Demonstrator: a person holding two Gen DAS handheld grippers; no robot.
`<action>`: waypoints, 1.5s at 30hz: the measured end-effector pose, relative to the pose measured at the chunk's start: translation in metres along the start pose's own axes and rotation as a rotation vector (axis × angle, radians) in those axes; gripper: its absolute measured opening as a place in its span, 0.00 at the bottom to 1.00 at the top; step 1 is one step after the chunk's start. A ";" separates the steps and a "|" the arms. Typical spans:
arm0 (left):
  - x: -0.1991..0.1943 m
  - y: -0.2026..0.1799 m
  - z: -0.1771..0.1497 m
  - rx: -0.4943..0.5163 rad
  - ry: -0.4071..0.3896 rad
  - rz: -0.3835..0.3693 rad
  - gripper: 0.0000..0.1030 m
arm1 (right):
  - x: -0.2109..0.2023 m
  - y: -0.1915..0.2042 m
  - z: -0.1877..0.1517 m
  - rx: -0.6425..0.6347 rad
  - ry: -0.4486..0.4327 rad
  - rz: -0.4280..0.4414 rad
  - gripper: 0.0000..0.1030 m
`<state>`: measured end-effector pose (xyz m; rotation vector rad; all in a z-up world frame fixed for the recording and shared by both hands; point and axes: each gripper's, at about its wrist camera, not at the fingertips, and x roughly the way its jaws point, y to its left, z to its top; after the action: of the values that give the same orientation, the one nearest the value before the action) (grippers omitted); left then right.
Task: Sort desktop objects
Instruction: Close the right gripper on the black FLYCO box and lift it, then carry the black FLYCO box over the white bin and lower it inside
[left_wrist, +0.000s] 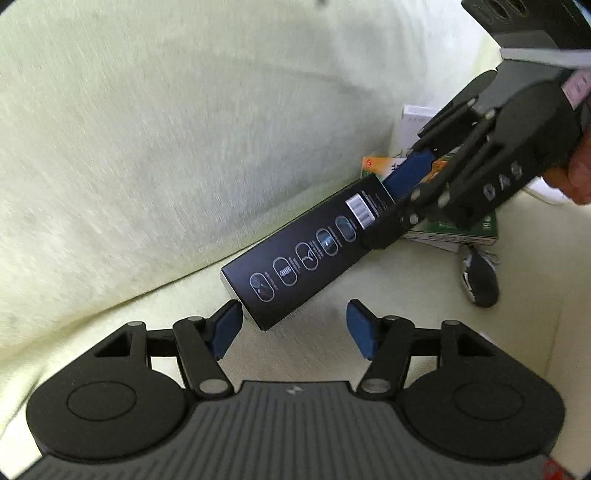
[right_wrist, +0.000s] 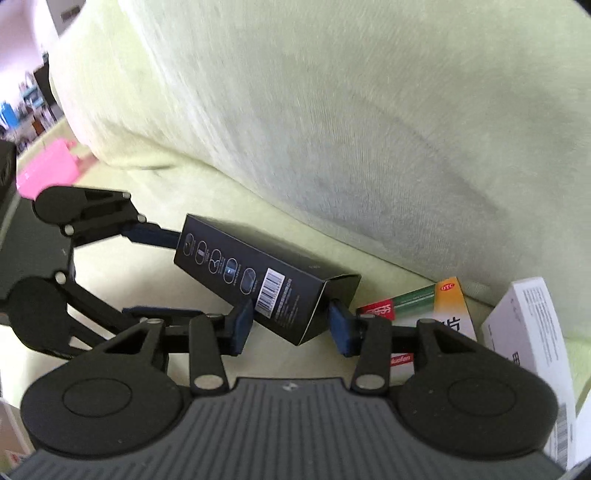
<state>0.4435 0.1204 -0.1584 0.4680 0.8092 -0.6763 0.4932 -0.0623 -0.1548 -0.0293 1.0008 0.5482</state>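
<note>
A long black box (left_wrist: 306, 251) with white icons and a barcode lies slanted on the pale green seat, against the backrest. My right gripper (right_wrist: 290, 326) is shut on the barcode end of the black box (right_wrist: 258, 273); both blue pads press its sides. In the left wrist view the right gripper (left_wrist: 397, 203) comes in from the upper right, held by a hand (left_wrist: 576, 173). My left gripper (left_wrist: 294, 330) is open, and the box's other end sits just ahead of its left pad. The left gripper (right_wrist: 184, 275) straddles that end loosely.
An orange and green medicine box (right_wrist: 424, 306) and a white box (right_wrist: 532, 325) lie by the backrest behind the black box. A black car key (left_wrist: 480, 277) rests beside a green box (left_wrist: 461, 229). A pink object (right_wrist: 48, 173) sits far left. The backrest (left_wrist: 147, 147) rises close behind.
</note>
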 end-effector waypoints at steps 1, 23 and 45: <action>-0.002 -0.001 0.000 0.007 0.003 0.005 0.62 | 0.001 0.001 0.000 -0.007 0.005 -0.004 0.40; 0.020 0.013 0.024 0.023 0.021 0.075 0.64 | 0.015 -0.003 0.011 -0.098 -0.004 -0.052 0.45; -0.099 -0.037 0.039 0.027 -0.105 0.178 0.64 | -0.099 0.060 0.009 -0.124 -0.076 -0.048 0.42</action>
<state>0.3873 0.1070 -0.0616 0.5182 0.6520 -0.5426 0.4325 -0.0499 -0.0569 -0.1418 0.8893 0.5634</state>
